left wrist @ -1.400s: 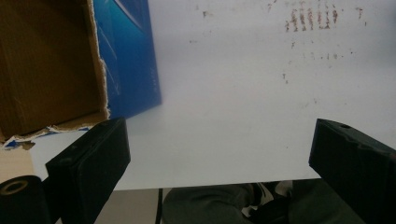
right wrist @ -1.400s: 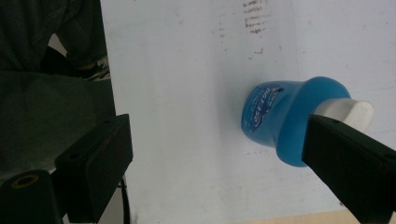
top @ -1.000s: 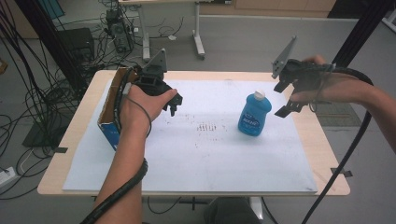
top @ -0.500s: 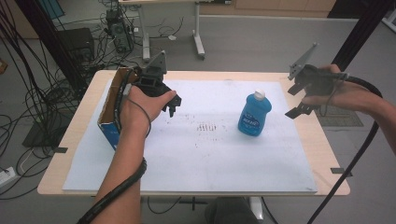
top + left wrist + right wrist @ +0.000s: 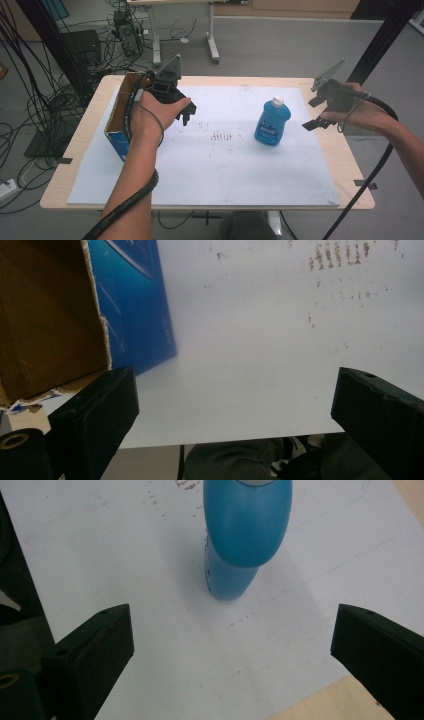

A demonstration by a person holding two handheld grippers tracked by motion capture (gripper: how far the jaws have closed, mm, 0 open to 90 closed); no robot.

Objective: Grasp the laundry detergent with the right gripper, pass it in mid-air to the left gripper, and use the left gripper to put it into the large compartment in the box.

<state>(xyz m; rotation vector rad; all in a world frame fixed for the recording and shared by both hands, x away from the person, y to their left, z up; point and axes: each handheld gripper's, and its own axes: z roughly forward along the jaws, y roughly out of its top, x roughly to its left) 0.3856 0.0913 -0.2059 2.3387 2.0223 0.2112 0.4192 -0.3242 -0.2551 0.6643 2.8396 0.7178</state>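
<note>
A blue dish soap bottle [image 5: 272,123] with a white cap stands upright on the white sheet [image 5: 215,165] that covers the table [image 5: 345,165]. It sits a little toward three o'clock from the middle of the sheet.

The right gripper [image 5: 320,111] hangs in the air at three o'clock from the bottle, near it but not touching. Its jaws have just been opening, and now they stand wide apart with nothing between them. In the right gripper view the bottle [image 5: 240,535] is at twelve o'clock, ahead of the two black jaws, with a clear gap to it.

The left gripper [image 5: 186,111] hovers over the sheet at nine o'clock from the bottle, well apart from it. Its jaws are wide open too and hold nothing. Just beside it, at nine o'clock, an open cardboard box [image 5: 122,117] lies on the sheet's edge, blue outside and brown inside. In the left gripper view the box [image 5: 60,315] sits at ten o'clock, near one jaw.
</note>
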